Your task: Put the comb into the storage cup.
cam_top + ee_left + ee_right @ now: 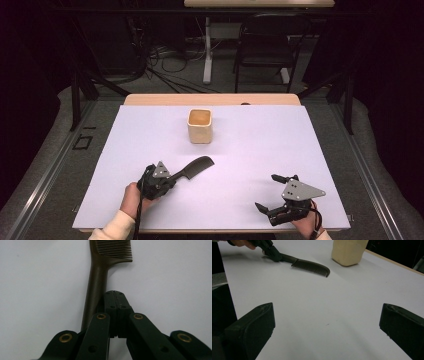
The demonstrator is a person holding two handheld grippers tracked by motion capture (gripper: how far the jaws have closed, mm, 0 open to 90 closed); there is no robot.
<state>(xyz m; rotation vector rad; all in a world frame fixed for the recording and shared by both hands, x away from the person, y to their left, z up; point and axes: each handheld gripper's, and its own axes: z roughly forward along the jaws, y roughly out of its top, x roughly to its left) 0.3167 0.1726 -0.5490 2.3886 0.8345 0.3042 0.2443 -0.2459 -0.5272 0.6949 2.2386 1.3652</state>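
Observation:
A dark comb [196,166] lies on the white sheet [250,150], its teeth toward the cup. My left gripper [175,176] rests at the comb's handle end. In the left gripper view the jaws of that gripper [115,293] are pressed together, and the comb's handle [96,287] runs along their left side, not between them. From the right gripper view, the comb [310,266] and the left gripper [273,253] lie far off. My right gripper [266,191] sits near the front right of the sheet. It stands open [328,315] over bare sheet.
A cream square cup [200,127] stands upright at the middle back of the sheet, also near the top of the right gripper view as the cup [348,251]. The wooden table edge [210,99] runs behind it. A chair [265,45] and cables lie beyond the table.

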